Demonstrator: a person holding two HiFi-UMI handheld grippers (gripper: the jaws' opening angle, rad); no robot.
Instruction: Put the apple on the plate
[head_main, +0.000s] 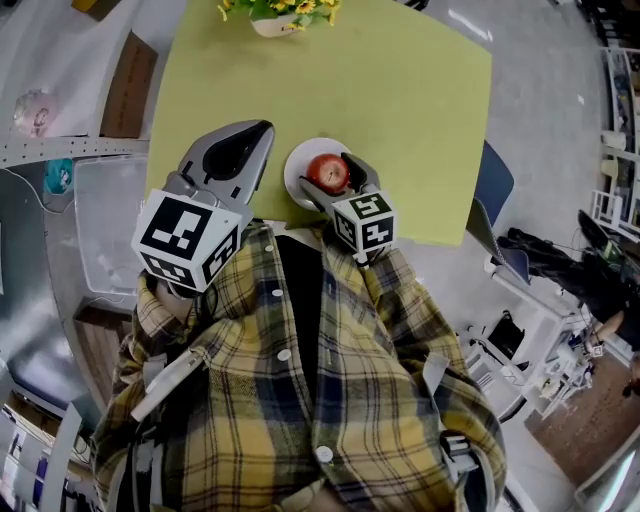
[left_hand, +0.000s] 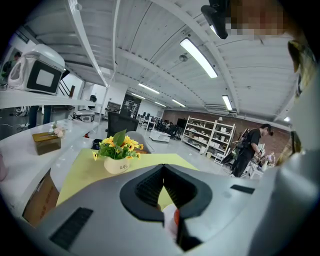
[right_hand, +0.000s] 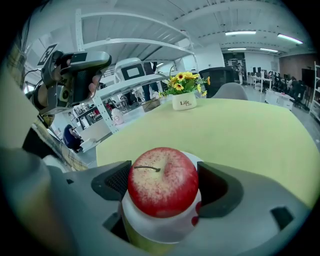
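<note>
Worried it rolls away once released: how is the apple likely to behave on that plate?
The apple is round and sits stem-up on the white plate, so it probably stays put but may roll if nudged. Its skin looks smooth, so the right gripper might slip on it.

The red apple (right_hand: 162, 182) stands upright, stem up, on the round white plate (right_hand: 156, 227). The plate lies near the edge of the table (head_main: 400, 100).

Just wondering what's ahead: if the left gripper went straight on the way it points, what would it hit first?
Probably nothing close: the left gripper points out over the table, passing just right of the flowers. Depth is hard to judge.
</note>
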